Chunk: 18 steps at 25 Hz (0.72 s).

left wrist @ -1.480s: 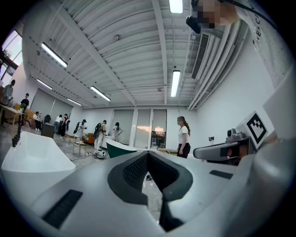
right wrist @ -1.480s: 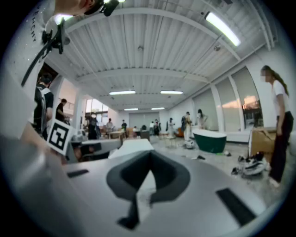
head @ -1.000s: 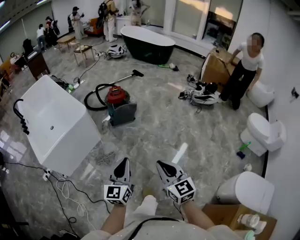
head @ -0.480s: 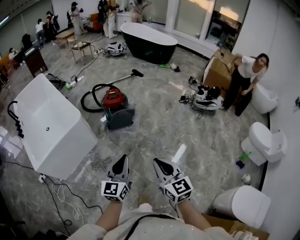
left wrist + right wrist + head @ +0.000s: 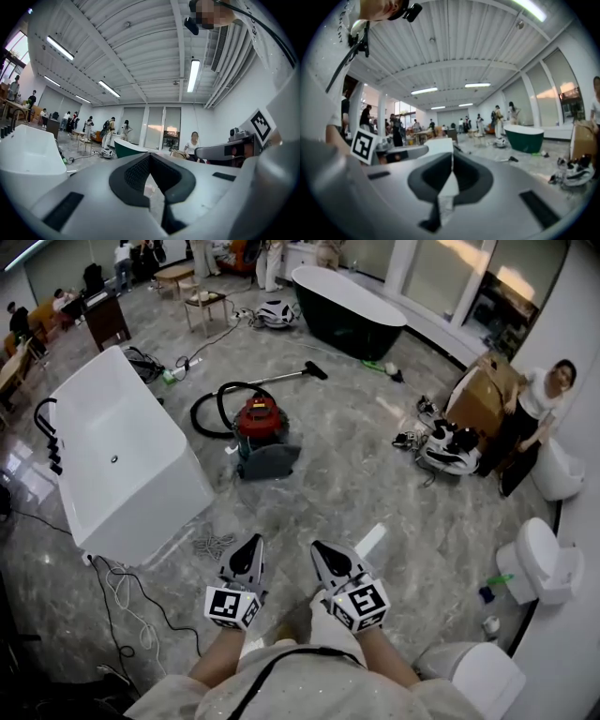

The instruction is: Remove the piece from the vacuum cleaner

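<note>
The left hand-held gripper (image 5: 251, 545) and right hand-held gripper (image 5: 321, 549) are both sitting closed and empty, pointing forward above the marble floor (image 5: 375, 484). The red vacuum cleaner (image 5: 261, 420) is standing well ahead of them, near the white bathtub (image 5: 122, 456), with its black hose (image 5: 194, 415) looping leftward and its wand (image 5: 281, 378) lying on the floor.

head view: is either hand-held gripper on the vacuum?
No. The left hand-held gripper and right hand-held gripper are shut and well short of the vacuum, with floor between.
</note>
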Motion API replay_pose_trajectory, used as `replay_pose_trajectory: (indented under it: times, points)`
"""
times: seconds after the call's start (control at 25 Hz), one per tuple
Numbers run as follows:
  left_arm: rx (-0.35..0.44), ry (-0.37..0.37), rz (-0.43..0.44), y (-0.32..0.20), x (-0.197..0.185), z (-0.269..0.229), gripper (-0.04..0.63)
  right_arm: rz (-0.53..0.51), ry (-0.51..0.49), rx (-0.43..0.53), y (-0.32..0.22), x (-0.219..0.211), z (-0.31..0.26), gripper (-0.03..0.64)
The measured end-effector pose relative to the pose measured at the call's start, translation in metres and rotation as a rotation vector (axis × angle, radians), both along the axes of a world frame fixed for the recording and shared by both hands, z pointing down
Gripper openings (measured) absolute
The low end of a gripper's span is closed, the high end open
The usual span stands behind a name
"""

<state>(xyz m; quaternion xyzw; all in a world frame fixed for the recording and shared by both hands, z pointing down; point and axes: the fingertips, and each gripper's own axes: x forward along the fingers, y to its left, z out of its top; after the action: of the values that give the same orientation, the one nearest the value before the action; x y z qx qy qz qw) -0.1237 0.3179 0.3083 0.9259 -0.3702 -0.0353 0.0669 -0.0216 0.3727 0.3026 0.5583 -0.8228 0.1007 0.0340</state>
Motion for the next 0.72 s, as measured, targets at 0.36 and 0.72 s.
replay_pose_trajectory:
  times: [0.36,0.72]
  points:
    - [-0.047,-0.041,-0.114,-0.066,0.012,0.024,0.021,-0.151,-0.032,-0.065,-0.087,0.018,0.036,0.014]
    - [-0.082,-0.058,-0.160,-0.150,0.071,0.035,0.021,-0.229,-0.003,-0.106,-0.174,0.084,0.054,0.014]
